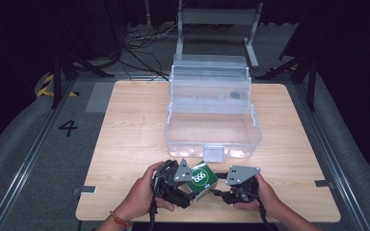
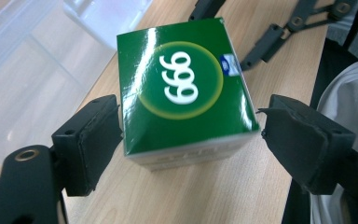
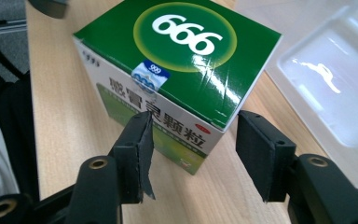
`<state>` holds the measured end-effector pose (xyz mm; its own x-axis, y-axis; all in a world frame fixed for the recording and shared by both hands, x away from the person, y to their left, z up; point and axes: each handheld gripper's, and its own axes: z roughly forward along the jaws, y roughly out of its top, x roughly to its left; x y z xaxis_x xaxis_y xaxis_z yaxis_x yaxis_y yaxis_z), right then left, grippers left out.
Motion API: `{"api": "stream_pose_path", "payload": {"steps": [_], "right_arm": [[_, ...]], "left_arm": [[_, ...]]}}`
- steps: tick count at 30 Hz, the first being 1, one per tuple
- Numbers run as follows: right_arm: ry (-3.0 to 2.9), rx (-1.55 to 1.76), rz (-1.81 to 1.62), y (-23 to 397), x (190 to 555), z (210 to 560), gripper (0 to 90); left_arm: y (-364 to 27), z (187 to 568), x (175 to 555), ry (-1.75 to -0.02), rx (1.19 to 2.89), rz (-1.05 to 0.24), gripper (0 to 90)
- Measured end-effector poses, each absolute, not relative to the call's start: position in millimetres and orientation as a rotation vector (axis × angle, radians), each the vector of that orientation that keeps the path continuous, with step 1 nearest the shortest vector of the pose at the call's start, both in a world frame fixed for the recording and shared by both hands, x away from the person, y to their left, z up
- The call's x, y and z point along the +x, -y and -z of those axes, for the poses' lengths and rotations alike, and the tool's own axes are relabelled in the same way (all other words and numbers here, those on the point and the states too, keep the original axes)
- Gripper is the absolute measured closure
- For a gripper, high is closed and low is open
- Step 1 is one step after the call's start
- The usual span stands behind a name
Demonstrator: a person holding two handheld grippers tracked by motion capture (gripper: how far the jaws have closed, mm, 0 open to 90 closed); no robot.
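A green box [image 1: 202, 179] with a white "666" on its top stands on the wooden table [image 1: 125, 144] near the front edge, turned cornerwise between my two grippers. In the left gripper view the box [image 2: 182, 88] lies between the jaws of my left gripper [image 2: 191, 130]. One pad is at its side and a thin gap shows at the other. In the right gripper view my right gripper [image 3: 193, 135] is open, with a near corner of the box [image 3: 186, 56] between its pads, unpressed. A hand holds each gripper [image 1: 192, 191], [image 1: 218, 190].
A clear plastic container [image 1: 173, 139] with stepped tiers stands open just behind the box, at mid-table; a small dark item lies in an upper tier [image 1: 234, 95]. Its wall [image 3: 326, 70] is close to the right gripper. Bare tabletop lies to the left and right.
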<state>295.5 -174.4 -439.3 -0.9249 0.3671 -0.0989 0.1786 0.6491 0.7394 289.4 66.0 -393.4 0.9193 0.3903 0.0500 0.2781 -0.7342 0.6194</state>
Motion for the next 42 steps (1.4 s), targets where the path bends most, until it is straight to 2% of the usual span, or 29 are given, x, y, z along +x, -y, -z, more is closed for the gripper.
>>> {"api": "stream_pose_path", "payload": {"steps": [8, 15, 27, 33, 42], "right_arm": [[-2.657, 0.398, -1.131, 165.6, 289.8, 440.9, 41.8], [-2.674, 0.389, -1.145, 164.0, 291.9, 442.3, 41.5], [-2.676, 0.368, -1.152, 159.6, 289.9, 444.1, 40.5], [-2.682, 0.403, -1.185, 159.8, 291.4, 447.0, 40.0], [-2.738, 0.402, -1.221, 160.3, 288.9, 450.2, 41.5]], "left_arm": [[-51.7, 396.4, 295.1, -0.472, 2.559, -0.219, 16.9], [-43.8, 397.5, 305.5, -0.452, 2.645, -0.206, 14.2], [-32.6, 408.9, 316.0, -0.473, 2.709, -0.164, 12.8], [-33.2, 413.4, 321.5, -0.537, 2.689, -0.086, 11.8], [-34.6, 417.1, 318.7, -0.435, 2.745, -0.114, 13.7]]}}
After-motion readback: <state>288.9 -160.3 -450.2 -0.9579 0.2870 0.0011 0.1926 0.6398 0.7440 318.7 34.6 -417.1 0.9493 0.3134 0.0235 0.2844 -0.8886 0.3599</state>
